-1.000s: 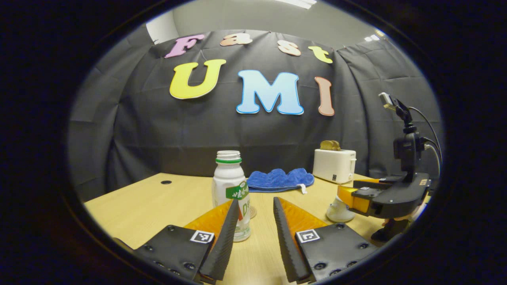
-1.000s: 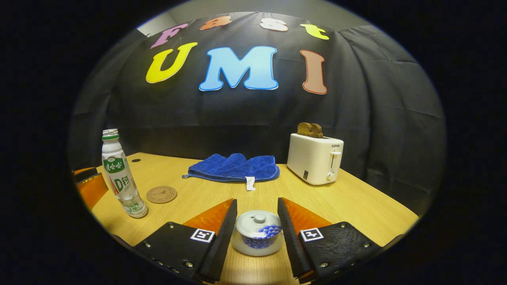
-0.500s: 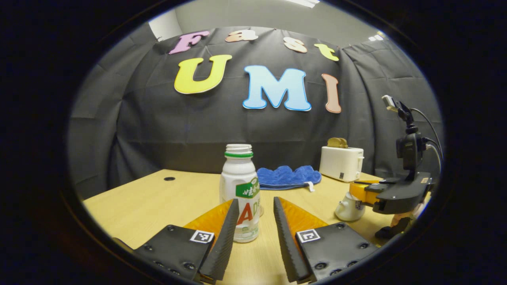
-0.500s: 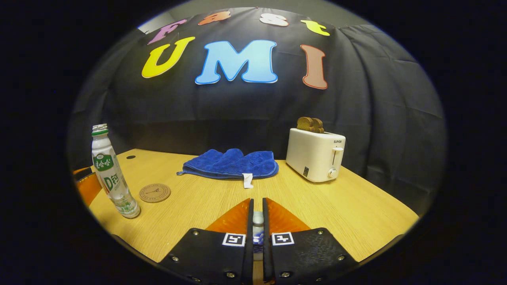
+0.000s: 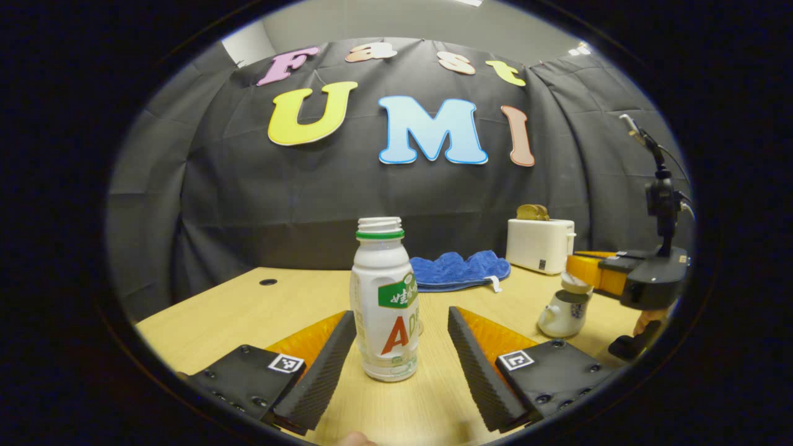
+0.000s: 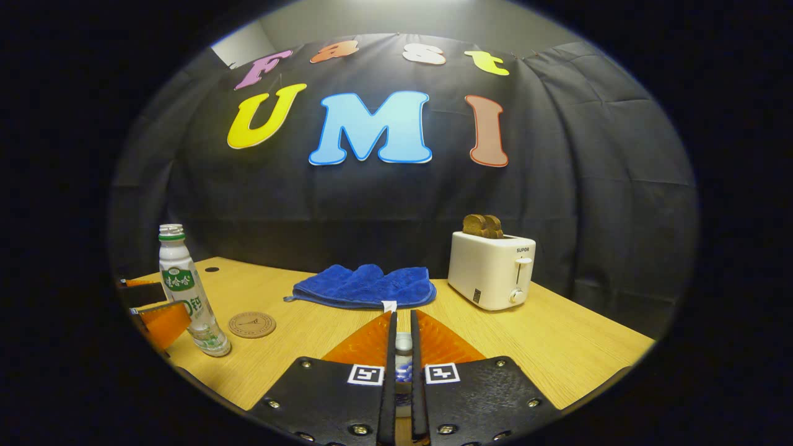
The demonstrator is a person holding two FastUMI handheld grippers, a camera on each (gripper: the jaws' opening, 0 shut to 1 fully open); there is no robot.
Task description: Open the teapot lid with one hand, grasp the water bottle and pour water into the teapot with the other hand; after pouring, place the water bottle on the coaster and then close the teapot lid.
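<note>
Low in the left gripper view, left gripper (image 5: pixel 401 356) spread wide, fingers either side of the uncapped water bottle (image 5: pixel 385 303) at centre frame, not touching it, bottle standing upright on the wooden table (image 5: pixel 248 310). At the bottom centre of the right gripper view, right gripper (image 6: pixel 401 347) closed nearly together, pinching the knob of the teapot lid (image 6: pixel 403 342) glimpsed in the narrow gap. Toward the right edge of the left gripper view, that same gripper seen from the side holding the lid raised just above the open white teapot (image 5: pixel 562 310). Farther back, round coaster (image 6: pixel 251 324) lying bare at lower left of the right gripper view, just beside the bottle. Beyond, blue cloth (image 6: pixel 365 287) at mid-frame and white toaster (image 6: pixel 490 269) with bread to its right, against the booth wall. Judged progress: lid off, first step done; bottle not yet grasped; pouring, setting the bottle on the coaster and closing the lid all left.
</note>
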